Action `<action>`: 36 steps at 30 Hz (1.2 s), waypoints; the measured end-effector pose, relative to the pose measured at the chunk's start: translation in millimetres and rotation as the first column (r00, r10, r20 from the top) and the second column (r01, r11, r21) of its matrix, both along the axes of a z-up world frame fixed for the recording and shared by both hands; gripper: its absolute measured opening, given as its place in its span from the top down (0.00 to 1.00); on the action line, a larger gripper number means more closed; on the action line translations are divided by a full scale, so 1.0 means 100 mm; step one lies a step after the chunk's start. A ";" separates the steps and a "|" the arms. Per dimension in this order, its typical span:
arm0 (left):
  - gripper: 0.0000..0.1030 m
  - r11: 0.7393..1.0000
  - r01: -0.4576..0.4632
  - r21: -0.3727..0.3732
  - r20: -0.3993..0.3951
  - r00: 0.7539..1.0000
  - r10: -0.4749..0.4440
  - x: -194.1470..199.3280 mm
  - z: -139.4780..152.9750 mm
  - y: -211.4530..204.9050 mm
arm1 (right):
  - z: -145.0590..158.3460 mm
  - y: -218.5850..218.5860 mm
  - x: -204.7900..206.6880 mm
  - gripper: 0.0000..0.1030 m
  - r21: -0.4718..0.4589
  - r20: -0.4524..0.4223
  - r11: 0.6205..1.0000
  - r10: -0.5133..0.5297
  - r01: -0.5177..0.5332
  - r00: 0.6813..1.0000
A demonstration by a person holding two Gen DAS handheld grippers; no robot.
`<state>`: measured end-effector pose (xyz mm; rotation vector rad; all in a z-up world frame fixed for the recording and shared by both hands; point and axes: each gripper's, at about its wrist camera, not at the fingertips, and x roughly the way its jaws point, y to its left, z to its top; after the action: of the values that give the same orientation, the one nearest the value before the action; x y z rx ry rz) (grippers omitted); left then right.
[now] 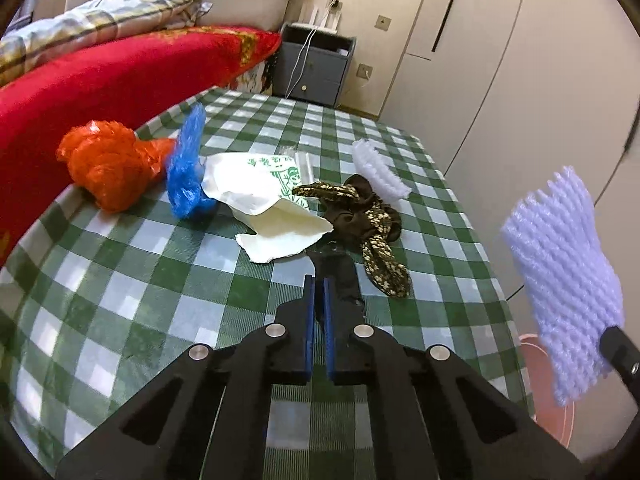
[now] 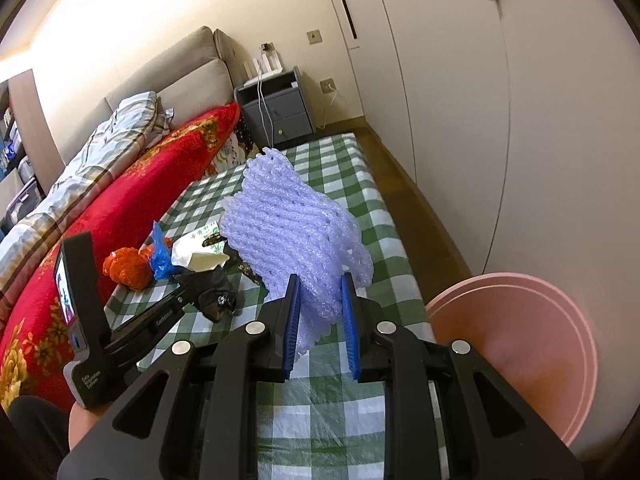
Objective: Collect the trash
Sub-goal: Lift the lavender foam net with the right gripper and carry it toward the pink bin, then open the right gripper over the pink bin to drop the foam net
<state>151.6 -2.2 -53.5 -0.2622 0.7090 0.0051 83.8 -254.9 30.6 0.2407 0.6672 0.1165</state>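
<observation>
On the table [image 1: 120, 300], which is covered with a green-and-white checked cloth, a row of litter lies spread out. There is a crumpled orange plastic bag [image 1: 108, 164] and a blue plastic bag [image 1: 186, 168] touching it. Next comes a white paper wrapper [image 1: 256, 200] with green print and a small clear packet [image 1: 301, 160] behind it. Further on are a dark patterned cloth [image 1: 372, 216] and a white foam net [image 1: 380, 170] lying just beyond the cloth.

The left claw [image 1: 318, 280] hangs above the near part of the table. Its blue pads are drawn together, and it appears to pinch a scrap of black plastic film [image 1: 340, 276]. From the right wrist view this scrap hangs crumpled at the claw's tip, clear of the cloth.

The right claw [image 2: 320, 280] is clamped on a pale lilac foam net [image 2: 288, 216]. The net is squeezed between the two blue pads and stands up above them, lifted off the table. A pink bin [image 2: 520, 320] sits low, beside the table's right edge and near this claw.

Along the far left side of the table runs a bed with a red blanket [image 1: 80, 92] and a plaid quilt [image 1: 132, 4]. A grey nightstand [image 1: 316, 68] stands against the wall behind the table.
</observation>
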 end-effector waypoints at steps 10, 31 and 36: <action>0.96 0.999 0.038 0.037 0.060 0.997 -0.040 -0.39 0.32 -0.08 | 0.30 -0.13 -0.35 0.80 -0.041 0.055 0.999 -0.026 0.028 0.998; 0.96 0.986 0.164 0.040 0.137 0.976 -0.168 -0.79 0.61 -0.54 | 0.51 -0.58 -0.82 0.80 -0.100 0.076 0.982 -0.152 0.160 0.985; 0.96 0.978 0.207 0.025 0.151 0.966 -0.209 -0.77 0.62 -0.74 | 0.51 -0.77 -0.86 0.80 -0.103 0.074 0.970 -0.213 0.220 0.974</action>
<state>74.5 -76.2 8.8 -0.1766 0.5812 -0.2102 -1.9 -331.6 81.8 0.2008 0.5797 -0.1220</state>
